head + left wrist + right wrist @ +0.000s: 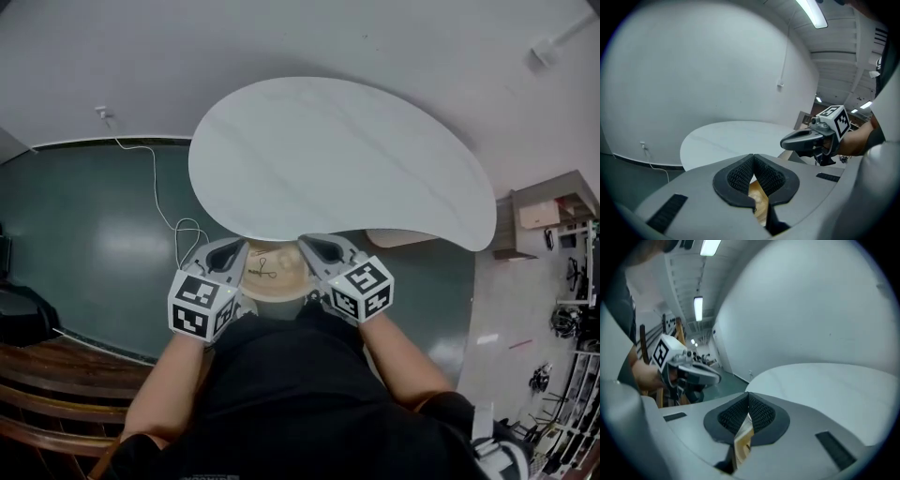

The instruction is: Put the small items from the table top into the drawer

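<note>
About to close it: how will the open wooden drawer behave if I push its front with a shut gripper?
The drawer looks like rigid wood, so it should probably move as one piece rather than flex. Its front looks rounded, so a push might slip off-centre. The thin dark item inside looks light and may slide if shoved fast.

White faintly veined table (347,159), dark green floor (94,244), tan drawer (281,291).

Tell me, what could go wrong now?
The drawer stands open under the table edge, close to the person's body, so a bump might jolt it. The left gripper and right gripper sit close together, fingers shut; they might knock each other.
</note>
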Tool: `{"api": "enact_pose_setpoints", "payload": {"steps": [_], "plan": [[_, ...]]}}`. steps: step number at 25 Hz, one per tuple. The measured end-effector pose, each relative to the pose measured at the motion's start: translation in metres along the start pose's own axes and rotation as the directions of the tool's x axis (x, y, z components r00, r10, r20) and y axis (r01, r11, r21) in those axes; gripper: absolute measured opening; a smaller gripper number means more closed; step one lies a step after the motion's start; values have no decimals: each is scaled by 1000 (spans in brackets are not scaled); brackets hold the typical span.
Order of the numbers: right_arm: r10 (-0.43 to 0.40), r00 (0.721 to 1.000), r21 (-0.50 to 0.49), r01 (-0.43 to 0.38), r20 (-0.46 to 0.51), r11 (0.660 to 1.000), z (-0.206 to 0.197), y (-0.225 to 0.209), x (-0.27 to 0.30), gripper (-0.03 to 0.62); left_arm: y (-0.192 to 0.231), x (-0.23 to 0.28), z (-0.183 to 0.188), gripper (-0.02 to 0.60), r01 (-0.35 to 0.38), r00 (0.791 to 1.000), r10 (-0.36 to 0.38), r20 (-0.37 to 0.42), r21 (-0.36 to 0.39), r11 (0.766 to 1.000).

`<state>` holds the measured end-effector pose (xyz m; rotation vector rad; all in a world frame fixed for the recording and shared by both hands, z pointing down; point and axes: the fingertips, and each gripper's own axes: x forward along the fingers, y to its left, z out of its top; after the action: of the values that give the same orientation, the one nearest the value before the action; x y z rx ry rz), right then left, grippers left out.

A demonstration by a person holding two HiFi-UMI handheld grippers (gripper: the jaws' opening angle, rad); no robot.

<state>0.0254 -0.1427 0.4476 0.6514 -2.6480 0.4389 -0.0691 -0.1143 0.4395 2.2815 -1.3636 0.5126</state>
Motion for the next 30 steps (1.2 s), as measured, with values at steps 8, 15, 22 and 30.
{"api": "enact_pose_setpoints", "payload": {"steps": [8,15,22,30], "plan": [[-19,980,145,-10,196,989,59,-10,-34,9,-7,-8,45,15,32,993,-33,115,8,999],[-69,982,117,49,177,992,59,-17,-42,9,-6,-12,60,15,34,990,-38,133,33,999],[-100,982,108,83,161,991,55,-22,-41,8,-2,-15,58,15,27,992,-32,125,41,999],[-97,984,92,84,150,992,55,-20,-40,8,-3,-19,63,15,24,990,-29,139,42,999]]}}
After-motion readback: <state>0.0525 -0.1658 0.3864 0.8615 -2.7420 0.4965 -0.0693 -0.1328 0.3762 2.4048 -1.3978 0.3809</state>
